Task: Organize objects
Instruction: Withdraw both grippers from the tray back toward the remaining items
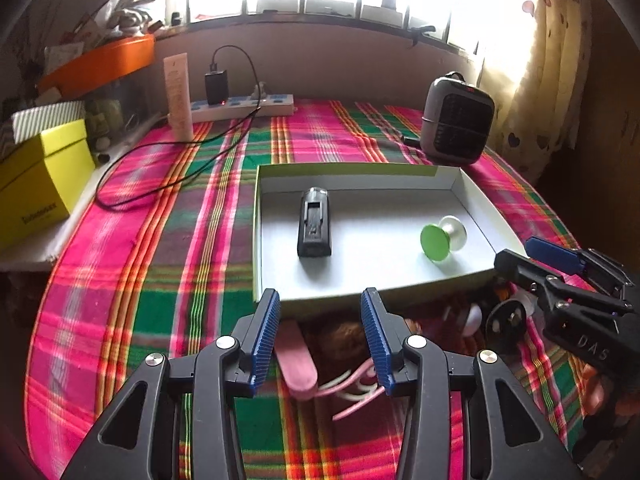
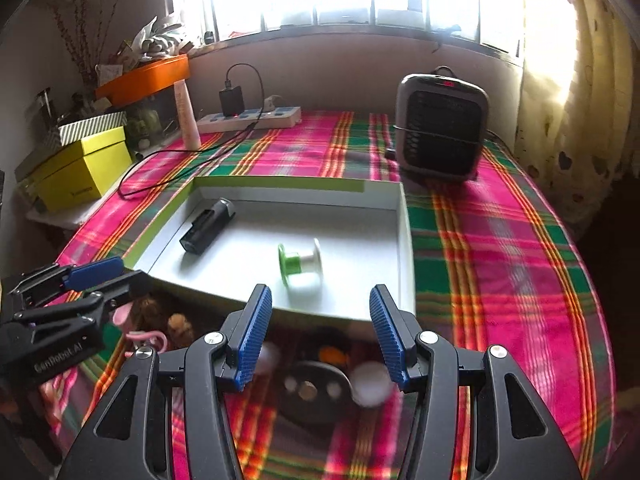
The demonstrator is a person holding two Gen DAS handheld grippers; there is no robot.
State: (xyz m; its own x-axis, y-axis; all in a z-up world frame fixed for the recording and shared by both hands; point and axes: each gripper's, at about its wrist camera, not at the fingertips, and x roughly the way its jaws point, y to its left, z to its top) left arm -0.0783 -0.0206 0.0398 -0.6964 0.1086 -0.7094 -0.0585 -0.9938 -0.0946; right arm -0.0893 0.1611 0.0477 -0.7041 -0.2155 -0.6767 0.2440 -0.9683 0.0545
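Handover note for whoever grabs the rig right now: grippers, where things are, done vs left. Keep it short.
Left gripper: open, nothing between the pads, just short of the tray's near wall.
Right gripper: open, empty, beside it over the loose pile.
White tray on the plaid cloth.
Done: black device and green-and-white spool lie in the tray.
Left: pink clip, pink-white cord, brown fuzzy item, black disc, white round piece, all on the cloth in front of the tray.
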